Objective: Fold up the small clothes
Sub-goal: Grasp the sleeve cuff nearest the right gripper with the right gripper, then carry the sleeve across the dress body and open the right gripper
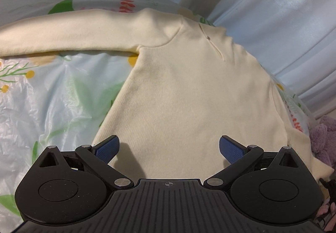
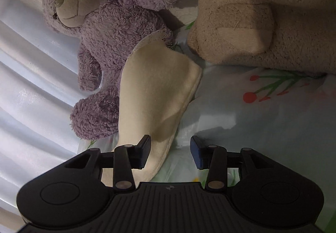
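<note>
A small cream long-sleeved sweater (image 1: 189, 90) lies flat on a floral plastic sheet (image 1: 52, 96), neck away from me. One sleeve (image 1: 69, 33) stretches out to the left. My left gripper (image 1: 169, 149) is open and empty, hovering just above the sweater's hem, which runs under it. In the right wrist view the other cream sleeve (image 2: 155, 94) lies with its cuff against a purple teddy bear (image 2: 105, 44). My right gripper (image 2: 170, 153) is open and empty, its left finger over the sleeve's near edge.
A large beige plush toy (image 2: 252, 18) lies at the top right of the right wrist view. Pale blue curtain folds (image 1: 283, 23) hang along the sheet's edge. The purple bear also shows at the right edge of the left wrist view (image 1: 323, 138).
</note>
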The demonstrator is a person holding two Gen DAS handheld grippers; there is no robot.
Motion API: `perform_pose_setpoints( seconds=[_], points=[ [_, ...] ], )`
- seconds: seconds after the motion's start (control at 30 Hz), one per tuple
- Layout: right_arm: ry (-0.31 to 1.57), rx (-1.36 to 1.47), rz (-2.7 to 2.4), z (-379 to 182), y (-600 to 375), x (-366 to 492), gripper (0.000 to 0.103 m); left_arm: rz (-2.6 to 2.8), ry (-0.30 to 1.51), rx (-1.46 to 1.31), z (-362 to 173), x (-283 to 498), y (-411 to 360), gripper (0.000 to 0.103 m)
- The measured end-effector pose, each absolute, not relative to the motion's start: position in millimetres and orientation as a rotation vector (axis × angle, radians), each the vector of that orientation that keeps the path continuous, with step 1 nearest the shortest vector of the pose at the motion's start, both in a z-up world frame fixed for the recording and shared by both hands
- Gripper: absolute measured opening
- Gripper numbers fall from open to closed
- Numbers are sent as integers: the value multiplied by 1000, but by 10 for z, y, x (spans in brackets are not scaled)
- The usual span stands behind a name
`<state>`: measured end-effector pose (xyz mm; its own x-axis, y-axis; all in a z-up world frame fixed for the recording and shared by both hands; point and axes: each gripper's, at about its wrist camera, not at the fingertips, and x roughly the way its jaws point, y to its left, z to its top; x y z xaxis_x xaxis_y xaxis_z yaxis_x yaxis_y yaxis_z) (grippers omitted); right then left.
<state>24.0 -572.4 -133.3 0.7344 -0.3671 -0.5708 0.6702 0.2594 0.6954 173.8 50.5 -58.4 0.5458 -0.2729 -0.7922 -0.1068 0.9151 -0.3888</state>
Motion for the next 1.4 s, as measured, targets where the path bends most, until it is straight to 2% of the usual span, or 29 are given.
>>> perform_pose_setpoints(
  seconds=[0.07,0.13,0.2,0.27,0.33,0.43,0.63,0.87,0.97,1.1,1.23,1.33,1.4],
  points=[
    [291,1115,-695,-1342,-5762,297,49,-108,996,-421,-580,1702,452,103],
    [277,1125,-669,-1358,-5798,341,49,-103,1006,-424,-593,1676,400,103],
    [275,1114,-649,-1352,-5809,373,41,-99,1015,-434,-601,1644,353,103],
    [258,1101,-630,-1319,-5801,365,25,-107,1014,-440,-593,1599,300,103],
    [240,1088,-624,-1266,-5768,315,15,-112,1007,-423,-581,1546,231,103],
    [238,1032,-624,-1150,-5681,267,7,-122,989,-389,-583,1476,130,103],
    [242,758,-609,-592,-5227,391,6,-179,997,-399,-608,1356,44,103],
    [244,357,-107,145,-3746,863,6,-212,943,-472,-520,1230,140,103],
    [369,260,188,102,-3002,1053,9,-226,926,-513,-511,1203,219,103],
    [504,217,372,-126,-2496,1052,12,-230,915,-555,-534,1220,355,103],
    [523,200,337,-212,-2470,887,26,-251,902,-575,-534,1319,478,103],
    [516,243,276,-223,-2656,811,34,-291,895,-583,-528,1477,485,103],
    [517,258,234,-251,-2767,755,35,-331,903,-589,-547,1631,423,103]
  ],
)
